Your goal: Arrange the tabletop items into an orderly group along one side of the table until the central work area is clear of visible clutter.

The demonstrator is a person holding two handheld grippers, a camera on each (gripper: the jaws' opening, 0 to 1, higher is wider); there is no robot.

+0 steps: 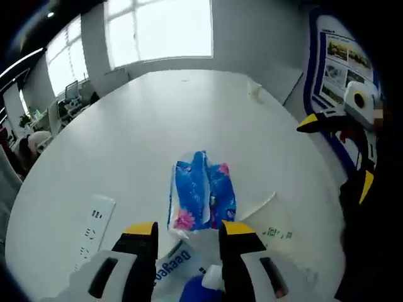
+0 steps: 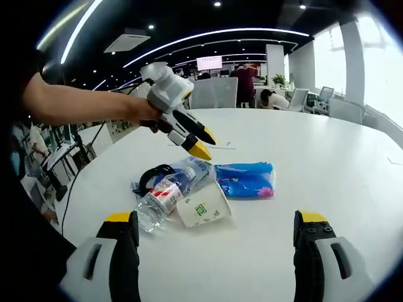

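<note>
In your right gripper view, your right gripper (image 2: 214, 242) hangs low over the white table (image 2: 327, 163) with its jaws spread wide and nothing between them; ahead of it the clutter sits in one cluster near the middle of the table. A paper cup (image 2: 203, 206) lies on its side, touching a plastic bottle (image 2: 165, 196) that also lies flat; just beyond them rests a blue tissue pack (image 2: 246, 179), and a dark looped strap (image 2: 153, 175) lies behind the bottle. Your left gripper (image 2: 200, 141) is held above that cluster, tips pointing down and to the right, its two jaws close together with nothing in them.

In your left gripper view, your left gripper (image 1: 188, 230) shows jaws parted, empty, just short of the tissue pack (image 1: 201, 196); the bottle (image 1: 179, 267) lies under the jaws; the cup (image 1: 272, 225) lies to the right; a white power strip (image 1: 92, 229) lies to the left, apart from the rest. Your right gripper (image 1: 337, 151) enters from the right.
</note>
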